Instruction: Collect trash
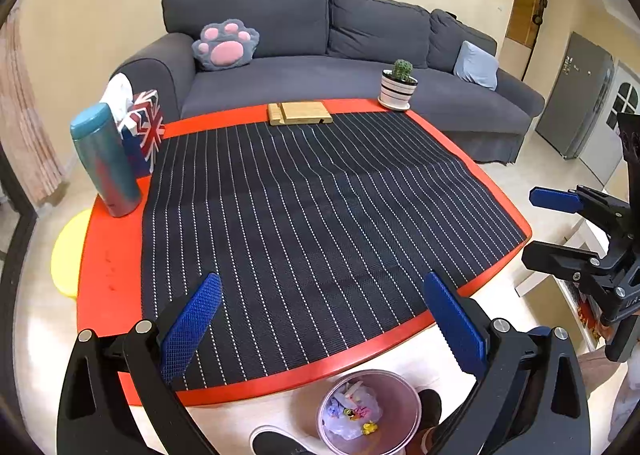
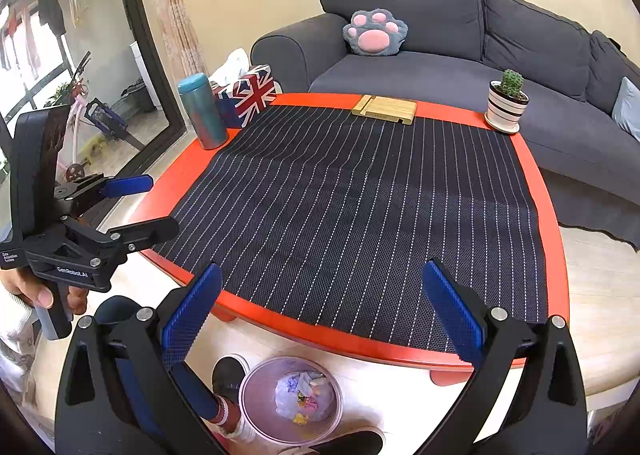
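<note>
Left wrist view: the left tongs [image 1: 320, 319] gape wide and empty above the near edge of the red counter [image 1: 104, 279]. The trash bin [image 1: 370, 411] stands on the floor just below, wrappers inside. The right tongs [image 1: 548, 227] hover at right, spread apart.

Right wrist view: the right tongs [image 2: 322, 313] are likewise wide and empty over the striped mat [image 2: 360, 207]; the bin [image 2: 292, 399] sits near, under the counter's edge.

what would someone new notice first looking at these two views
The red-edged table under a black mat with white pinstripes fills both views. A Union Jack tissue box sits at its far left corner beside a teal flask. Below the near edge, a clear bin holds wrappers.
</note>
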